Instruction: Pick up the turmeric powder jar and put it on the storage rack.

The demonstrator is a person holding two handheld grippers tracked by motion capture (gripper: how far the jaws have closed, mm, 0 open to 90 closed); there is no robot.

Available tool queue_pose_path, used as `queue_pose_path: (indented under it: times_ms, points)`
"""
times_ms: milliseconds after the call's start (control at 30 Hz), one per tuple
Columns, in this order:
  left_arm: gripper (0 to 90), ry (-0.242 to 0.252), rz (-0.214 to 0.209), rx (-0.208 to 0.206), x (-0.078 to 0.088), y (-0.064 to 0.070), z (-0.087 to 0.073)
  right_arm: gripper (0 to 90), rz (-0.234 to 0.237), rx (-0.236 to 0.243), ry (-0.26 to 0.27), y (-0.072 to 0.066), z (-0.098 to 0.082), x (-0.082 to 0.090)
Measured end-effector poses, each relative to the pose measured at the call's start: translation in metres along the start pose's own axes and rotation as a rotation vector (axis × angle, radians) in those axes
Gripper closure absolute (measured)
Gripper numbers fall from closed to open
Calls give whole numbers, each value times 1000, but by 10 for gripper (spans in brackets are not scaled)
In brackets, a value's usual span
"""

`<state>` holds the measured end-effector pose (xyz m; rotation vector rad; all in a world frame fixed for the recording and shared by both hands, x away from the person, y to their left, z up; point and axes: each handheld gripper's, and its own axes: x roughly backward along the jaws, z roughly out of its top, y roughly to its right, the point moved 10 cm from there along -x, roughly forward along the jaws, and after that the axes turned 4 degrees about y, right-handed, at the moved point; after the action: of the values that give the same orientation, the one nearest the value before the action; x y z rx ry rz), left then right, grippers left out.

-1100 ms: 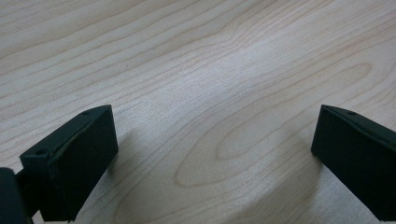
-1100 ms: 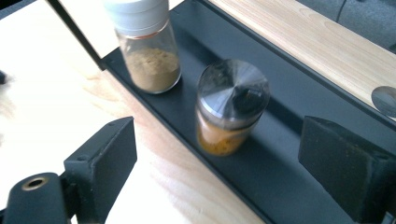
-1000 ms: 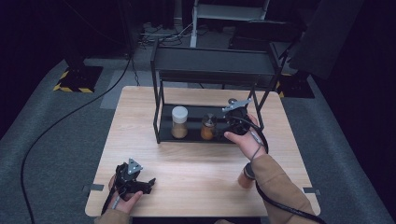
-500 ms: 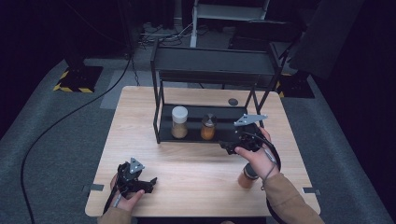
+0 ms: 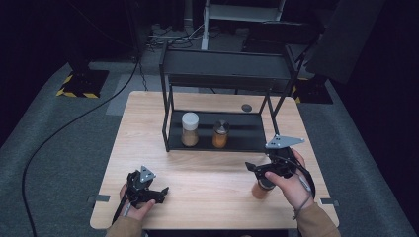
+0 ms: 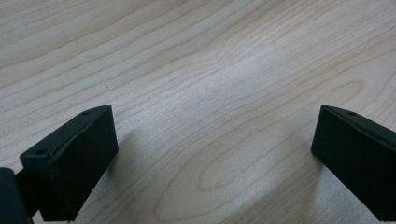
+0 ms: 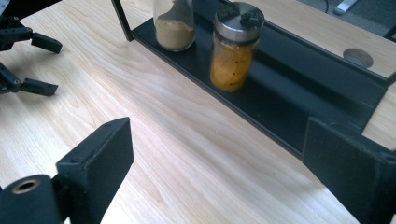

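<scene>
A black two-tier rack (image 5: 257, 133) stands at the back of the wooden table (image 5: 148, 128). On its lower shelf are a white-lidded jar of tan powder (image 5: 190, 129) (image 7: 173, 23) and a metal-lidded jar of orange spice (image 5: 221, 134) (image 7: 236, 49). My right gripper (image 5: 252, 169) (image 7: 219, 154) hovers in front of the rack's right end. It is open, its jaws have just been opening, and nothing is between them. A third brownish jar (image 5: 259, 189) stands on the table just under that hand. My left gripper (image 5: 163, 194) (image 6: 215, 140) rests open over bare wood at the front left.
A dark round grommet (image 5: 246, 107) (image 7: 358, 57) sits in the tabletop behind the rack. The rack's upright posts and its top shelf (image 5: 227, 64) overhang the jars. A black cable (image 5: 74, 123) runs across the grey floor on the left.
My right gripper has pulled back from the rack's shelf toward the front right of the table, ending by the third jar. The left gripper stayed put.
</scene>
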<state>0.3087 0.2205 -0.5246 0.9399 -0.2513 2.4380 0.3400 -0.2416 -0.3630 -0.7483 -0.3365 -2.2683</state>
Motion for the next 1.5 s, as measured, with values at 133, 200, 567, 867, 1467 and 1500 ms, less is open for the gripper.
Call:
queue_pose_path:
  times_ms: [133,200,567,867,1467,1500]
  points:
    - [2,-2,2,2,-1,0,1,81,-8,-4,12,-2,-10,8]
    - [2,-2,3,2,-2,0,2,79,-10,-3,23,-3,-15,11]
    - [2,-2,6,5,-3,1,3,78,-24,-15,60,-7,-44,19]
    - [2,-2,7,6,-3,1,3,77,-27,-43,58,-5,-64,19]
    - [2,-2,7,5,-3,1,3,76,-39,-70,41,4,-99,11]
    - [2,-2,7,5,-3,1,3,76,-37,-71,38,4,-100,10]
